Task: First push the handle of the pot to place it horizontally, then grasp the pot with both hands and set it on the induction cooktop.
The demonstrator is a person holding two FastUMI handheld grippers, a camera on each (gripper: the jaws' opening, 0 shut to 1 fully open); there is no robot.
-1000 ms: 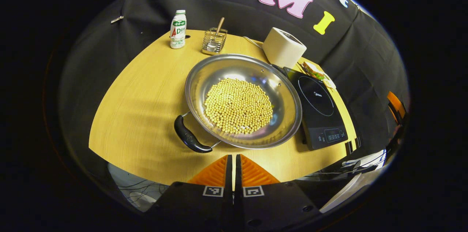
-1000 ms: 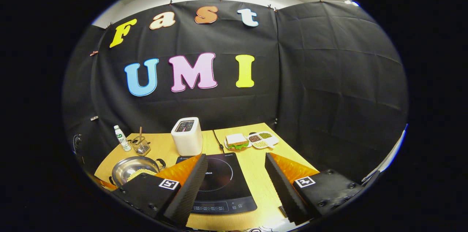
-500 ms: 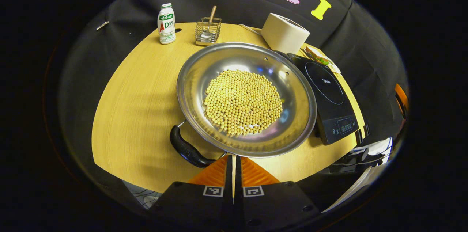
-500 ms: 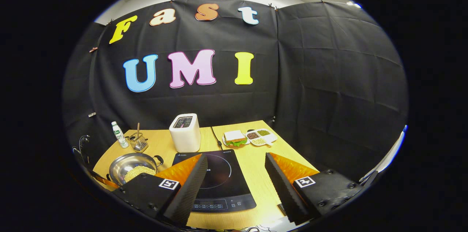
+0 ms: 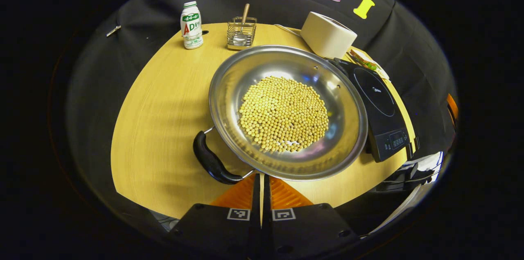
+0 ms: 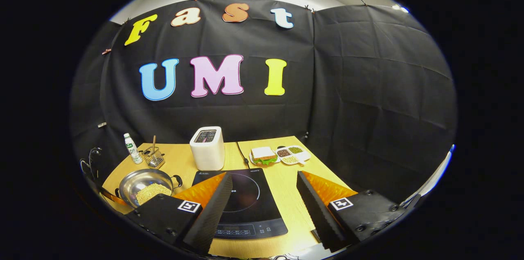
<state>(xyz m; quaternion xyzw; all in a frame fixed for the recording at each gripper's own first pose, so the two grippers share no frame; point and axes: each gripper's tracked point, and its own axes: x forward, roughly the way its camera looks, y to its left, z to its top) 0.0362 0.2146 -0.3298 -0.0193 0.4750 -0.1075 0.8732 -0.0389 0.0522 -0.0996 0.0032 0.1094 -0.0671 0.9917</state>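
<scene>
Left hand-held gripper [image 5: 261, 182]: fingers pressed together, nothing between them, tips at bottom centre of the left gripper view, just below the pot [image 5: 286, 110] rim and beside its black handle [image 5: 213, 161]. Pot sits on the table [image 5: 163, 100], centre frame, holding yellow beans [image 5: 284, 114]; handle points lower left. Cooktop [image 5: 378, 108] touching or just beside the pot, at right. Bottle [image 5: 191, 25], wire holder [image 5: 241, 33], toaster [image 5: 328, 35] along the top.

Right hand-held gripper [image 6: 264, 194]: fingers wide apart, empty, above the cooktop [image 6: 245, 202]; pot [image 6: 143, 184] at lower left.
</scene>
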